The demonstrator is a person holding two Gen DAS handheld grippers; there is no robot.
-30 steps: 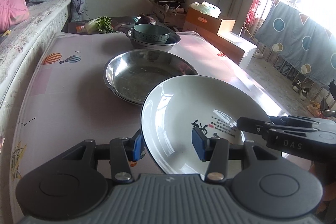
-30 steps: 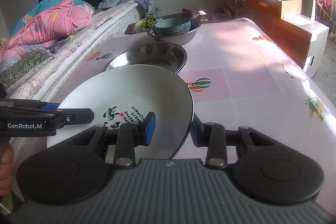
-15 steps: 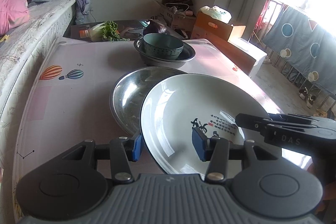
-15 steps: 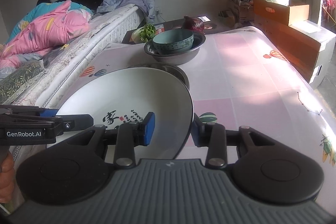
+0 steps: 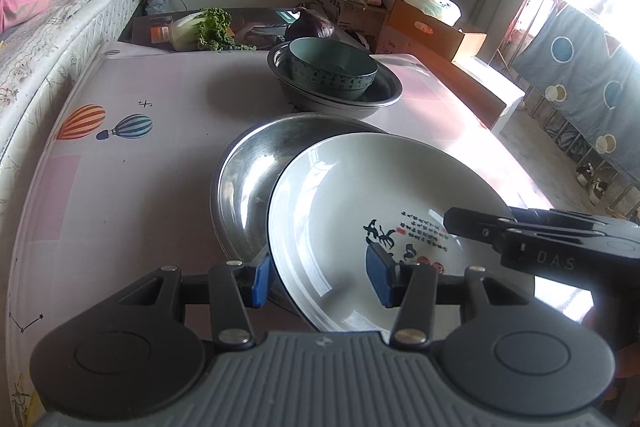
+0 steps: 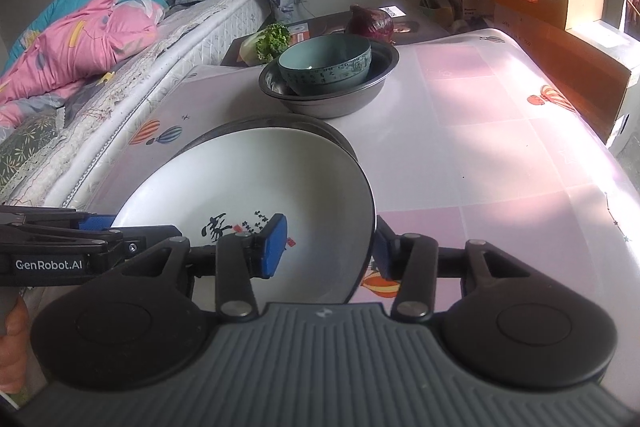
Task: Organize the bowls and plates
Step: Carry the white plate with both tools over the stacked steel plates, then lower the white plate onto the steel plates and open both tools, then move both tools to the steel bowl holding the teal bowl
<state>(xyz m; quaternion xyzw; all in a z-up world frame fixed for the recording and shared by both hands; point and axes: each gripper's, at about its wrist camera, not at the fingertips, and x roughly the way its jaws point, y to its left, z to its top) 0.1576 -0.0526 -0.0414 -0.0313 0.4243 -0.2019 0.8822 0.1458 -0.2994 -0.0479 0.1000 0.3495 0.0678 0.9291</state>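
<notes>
On the table: a white plate (image 5: 372, 211) sat over a steel pan (image 5: 248, 179), toward its 4 o'clock edge, likely for stacking.
Left tongs (image 5: 320, 277): straddled the plate's near rim; whether the pads pressed it, I cannot tell.
Right tongs (image 6: 328, 247): jaws opening, plate rim between them, apparently letting go.
Basin (image 6: 344, 99) at 12 o'clock: held a green bowl (image 6: 326, 65).
</notes>
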